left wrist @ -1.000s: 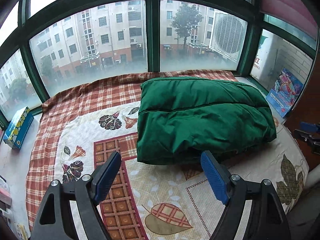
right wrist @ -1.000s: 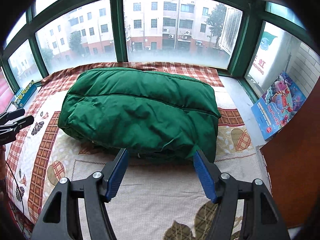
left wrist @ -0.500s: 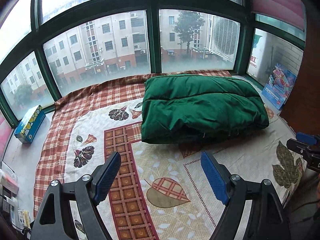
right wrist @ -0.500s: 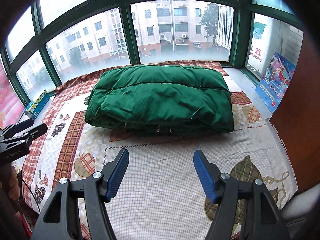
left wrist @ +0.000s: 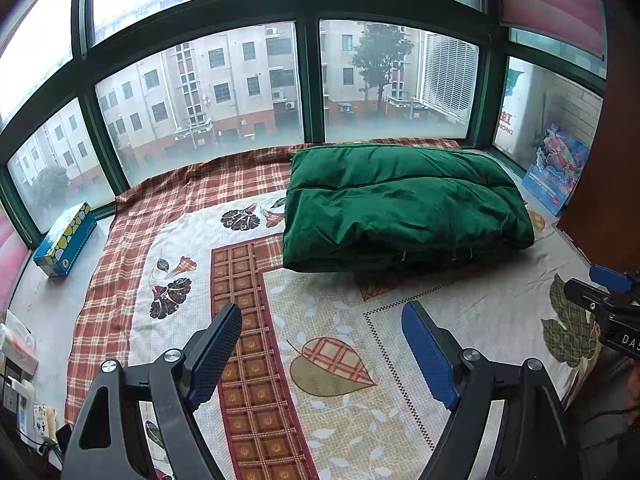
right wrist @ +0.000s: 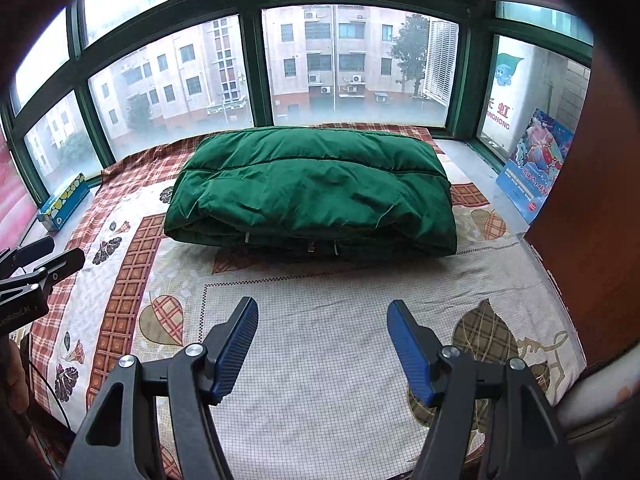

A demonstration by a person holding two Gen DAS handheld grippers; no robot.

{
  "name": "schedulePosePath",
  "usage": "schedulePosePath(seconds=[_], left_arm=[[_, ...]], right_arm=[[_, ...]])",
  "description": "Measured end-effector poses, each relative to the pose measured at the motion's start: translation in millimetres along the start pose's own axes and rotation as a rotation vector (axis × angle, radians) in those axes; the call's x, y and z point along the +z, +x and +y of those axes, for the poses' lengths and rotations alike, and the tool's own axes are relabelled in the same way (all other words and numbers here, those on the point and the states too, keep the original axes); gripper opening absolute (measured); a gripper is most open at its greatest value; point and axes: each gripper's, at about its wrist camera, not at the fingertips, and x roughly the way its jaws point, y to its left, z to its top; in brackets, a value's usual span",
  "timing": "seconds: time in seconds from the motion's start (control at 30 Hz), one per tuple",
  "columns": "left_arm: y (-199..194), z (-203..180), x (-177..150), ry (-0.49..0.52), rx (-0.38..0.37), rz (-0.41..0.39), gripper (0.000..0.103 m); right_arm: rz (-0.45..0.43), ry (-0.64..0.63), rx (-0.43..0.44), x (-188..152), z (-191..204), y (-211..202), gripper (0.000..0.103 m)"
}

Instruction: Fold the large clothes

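The green coat (right wrist: pixel 312 196) lies folded into a thick bundle on the patterned bedspread (right wrist: pixel 328 344), close to the window (right wrist: pixel 352 64). Its long axis runs side to side along the glass, with the open folded edges facing the tools. The left tool (left wrist: pixel 322 354) and right tool (right wrist: pixel 322 344) both hang wide open and empty, well short of the coat. A tissue box (left wrist: pixel 66 240) sits on the sill at the left.

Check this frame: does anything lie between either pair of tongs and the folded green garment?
Nothing visible does. Both the left tongs and the right tongs are open and empty, and only bare patterned bedspread lies between them and the folded green garment. The tissue box and the book sit off to the sides.
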Motion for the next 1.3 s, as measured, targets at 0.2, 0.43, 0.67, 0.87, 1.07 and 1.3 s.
schedulePosePath(seconds=[0.2,0.43,0.67,0.87,1.07,1.3], left_arm=[[-3.1,2.5,-4.3,-0.014,-0.008,-0.007,0.088],[-0.2,1.9,-5.7,-0.005,-0.011,-0.005,0.088],[4.1,-2.2,-9.8,0.004,-0.010,0.003,0.088],[6.1,-4.9,-13.0,0.012,-0.015,0.007,0.088],[3.3,-6.8,-14.6,0.018,-0.019,-0.001,0.088],[2.0,-6.5,-15.1,0.018,-0.018,-0.002,0.088]], right_arm=[[-0.011,0.007,0.001,-2.3,1.9,-1.7,0.073],[-0.018,-0.004,0.001,-2.2,5.6,-4.5,0.073],[-0.022,-0.011,0.002,-1.1,7.5,-5.9,0.073],[-0.024,-0.012,0.007,-0.4,7.8,-6.0,0.073],[-0.026,-0.015,0.008,0.2,10.0,-6.6,0.073],[-0.028,-0.017,0.012,0.0,10.5,-6.8,0.073]])
